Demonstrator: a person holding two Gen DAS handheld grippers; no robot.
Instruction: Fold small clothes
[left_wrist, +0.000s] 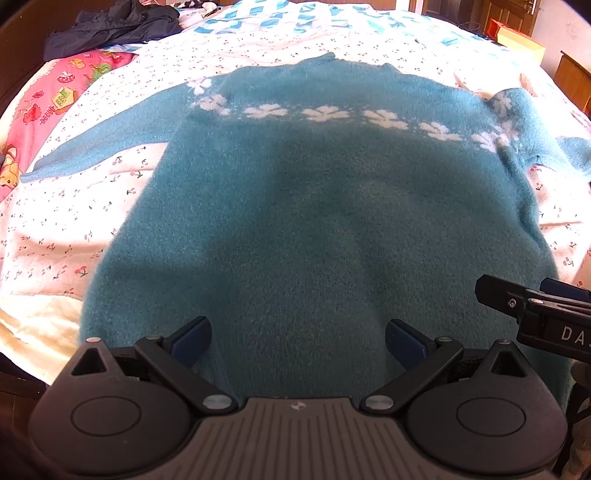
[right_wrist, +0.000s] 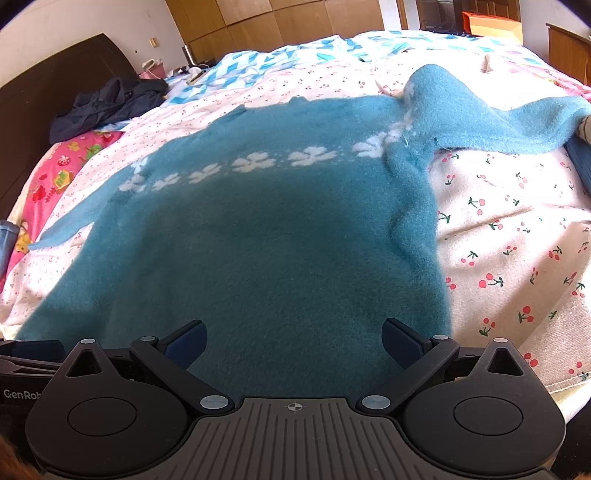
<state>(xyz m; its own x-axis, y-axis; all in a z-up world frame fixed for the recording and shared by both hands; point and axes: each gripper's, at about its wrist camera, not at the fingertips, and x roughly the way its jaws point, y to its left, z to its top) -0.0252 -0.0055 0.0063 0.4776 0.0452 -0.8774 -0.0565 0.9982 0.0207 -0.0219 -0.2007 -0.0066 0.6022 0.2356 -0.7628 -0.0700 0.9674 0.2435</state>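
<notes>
- A fuzzy teal sweater lies spread flat on the bed, hem at the near edge and neck at the far end.
- A row of white flower shapes crosses its chest.
- Its left sleeve stretches out straight to the left; its right sleeve is bunched and partly lifted on the right.
- The left tongs hang over the near hem, fingers spread wide, gripping nothing.
- The right tongs hang over the hem just to the right, likewise spread and empty; their tip shows at the right edge of the left wrist view.
- The sheet under the sweater is white with a cherry print.
- A dark garment lies crumpled far left by the headboard, beside a pink pillow.
- A blue-and-white quilt covers the far end of the bed.
</notes>
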